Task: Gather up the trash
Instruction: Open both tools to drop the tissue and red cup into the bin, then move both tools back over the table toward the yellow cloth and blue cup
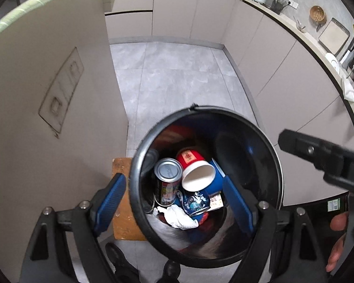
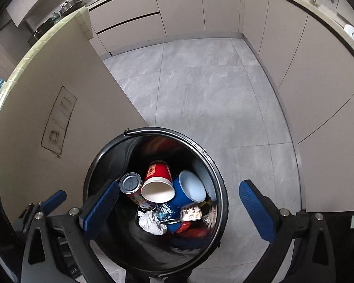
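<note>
My left gripper (image 1: 174, 194) wide, nothing held; my right gripper (image 2: 179, 208) widest, empty too. Bin (image 1: 279, 172) directly below both, red cup (image 1: 192, 162), can (image 1: 168, 172), crumpled tissue (image 1: 180, 217) inside. Judgement: drop finished; lift straight up, avoid clipping rim.

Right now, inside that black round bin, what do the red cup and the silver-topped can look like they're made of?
The red cup with the white inside looks like coated paper: matte white lining, thin rolled rim. The silver-topped can with the printed label looks like metal: its end shines with ringed ridges. The black round bin appears to be glossy plastic, though possibly painted metal.
</note>
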`<state>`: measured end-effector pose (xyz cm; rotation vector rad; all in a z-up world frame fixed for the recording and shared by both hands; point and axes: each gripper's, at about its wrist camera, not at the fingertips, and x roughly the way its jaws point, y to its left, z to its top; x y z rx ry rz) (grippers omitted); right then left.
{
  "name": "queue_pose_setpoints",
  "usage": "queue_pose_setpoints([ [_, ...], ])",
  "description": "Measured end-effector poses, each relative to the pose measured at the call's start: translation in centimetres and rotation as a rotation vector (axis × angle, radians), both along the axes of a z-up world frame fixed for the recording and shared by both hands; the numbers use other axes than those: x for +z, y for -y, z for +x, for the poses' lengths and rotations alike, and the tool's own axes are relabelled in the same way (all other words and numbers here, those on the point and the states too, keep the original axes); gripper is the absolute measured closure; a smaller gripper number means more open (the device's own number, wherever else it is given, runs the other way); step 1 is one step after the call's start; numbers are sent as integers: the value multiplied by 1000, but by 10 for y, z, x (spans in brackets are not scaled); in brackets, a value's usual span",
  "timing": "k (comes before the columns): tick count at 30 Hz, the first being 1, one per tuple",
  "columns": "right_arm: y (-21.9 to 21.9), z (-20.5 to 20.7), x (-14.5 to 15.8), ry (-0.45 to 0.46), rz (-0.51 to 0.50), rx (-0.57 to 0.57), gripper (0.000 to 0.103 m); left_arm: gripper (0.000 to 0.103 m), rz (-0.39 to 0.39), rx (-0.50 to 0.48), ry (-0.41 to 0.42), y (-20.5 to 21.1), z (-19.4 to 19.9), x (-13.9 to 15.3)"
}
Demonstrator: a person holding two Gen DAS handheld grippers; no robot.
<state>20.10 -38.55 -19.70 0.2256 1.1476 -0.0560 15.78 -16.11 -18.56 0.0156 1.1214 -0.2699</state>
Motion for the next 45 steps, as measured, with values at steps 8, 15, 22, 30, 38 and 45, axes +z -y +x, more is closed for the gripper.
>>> queue_pose_setpoints([
  [8, -11, -14, 28, 31, -70, 30, 0, 18, 14, 9, 46, -15, 6, 32],
  [15, -27, -20, 68, 96, -88, 54, 0, 18, 2, 19, 117, -30, 1, 76],
  [22, -56, -19, 114, 182, -82, 107, 0, 18, -7, 68, 206, -63, -8, 120],
  [30, -124, 3, 145, 240, -12, 208, 0, 18, -30, 237, 266, -153, -12, 151],
  [38, -214, 16, 165, 312, -2, 355, 0, 18, -3, 372, 321, -228, -24, 167],
  [45, -274, 16, 182, 383, 12, 459, 0, 18, 14, 457, 352, -278, -40, 174],
])
